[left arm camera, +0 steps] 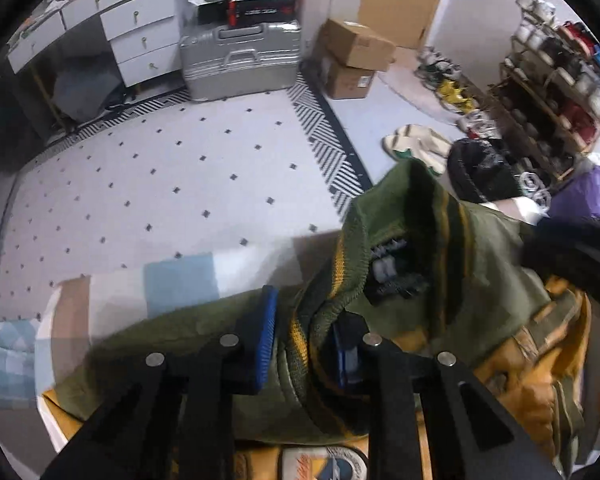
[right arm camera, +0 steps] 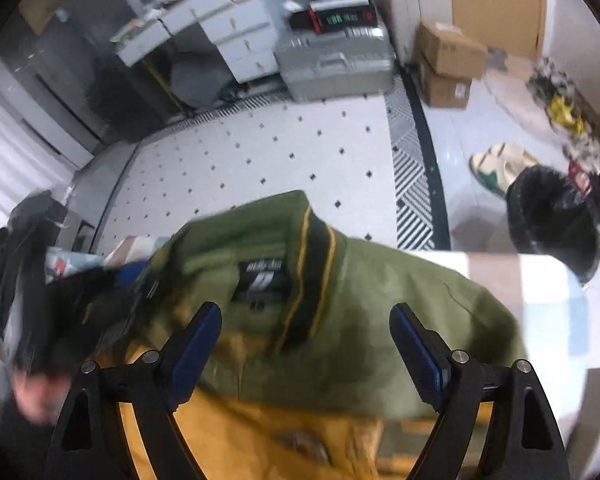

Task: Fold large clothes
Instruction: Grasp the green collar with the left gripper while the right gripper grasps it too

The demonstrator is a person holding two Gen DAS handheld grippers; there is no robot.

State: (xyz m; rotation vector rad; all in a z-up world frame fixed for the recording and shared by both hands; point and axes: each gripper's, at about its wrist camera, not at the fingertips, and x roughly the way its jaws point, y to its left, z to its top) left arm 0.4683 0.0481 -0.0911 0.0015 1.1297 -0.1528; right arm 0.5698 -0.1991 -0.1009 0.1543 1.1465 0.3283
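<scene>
The left gripper (left arm camera: 306, 334) is pinching the striped collar (left arm camera: 312, 320) of the green jacket (right arm camera: 360, 320) lying on the bed (left arm camera: 180, 284); the right gripper (right arm camera: 306, 344) is hovering wide open above it.

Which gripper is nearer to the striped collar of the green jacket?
Left. The left gripper pinches the collar between its fingers. The right gripper is open above the jacket, beside the collar.
</scene>
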